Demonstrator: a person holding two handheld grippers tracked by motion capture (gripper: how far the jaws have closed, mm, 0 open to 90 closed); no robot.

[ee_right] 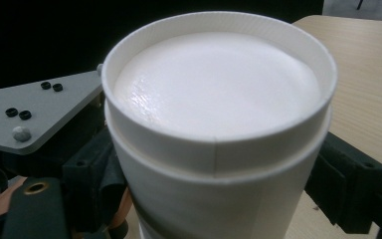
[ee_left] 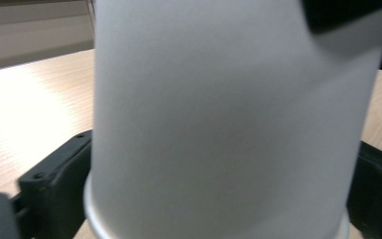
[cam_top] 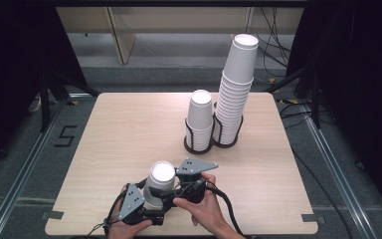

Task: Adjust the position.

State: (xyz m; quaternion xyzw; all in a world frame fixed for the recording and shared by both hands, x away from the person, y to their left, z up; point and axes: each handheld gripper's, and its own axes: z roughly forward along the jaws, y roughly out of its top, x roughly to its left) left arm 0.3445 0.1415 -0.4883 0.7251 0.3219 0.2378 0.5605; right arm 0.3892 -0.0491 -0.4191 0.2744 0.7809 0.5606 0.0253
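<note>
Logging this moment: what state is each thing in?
Nested cups: upside down, upper one seated over the lower, between both tongs.
Left tongs: jaws flank the lower cup.
Right tongs: jaws flank the upper cup.
Short stack: upside down, in holder.
Tall stack: upside down, leaning slightly.

Paper cups, wood-look table, matt black grippers

The upside-down cups [cam_top: 160,182] look like matt white paper, their base faintly glossy with a side seam; the table [cam_top: 129,134] has a smooth, pale wood-grain top with a soft sheen; the left gripper [cam_top: 146,201] and right gripper [cam_top: 179,181] look like matt black plastic with matt grey plates; the holder [cam_top: 199,144] is dark wire.
</note>
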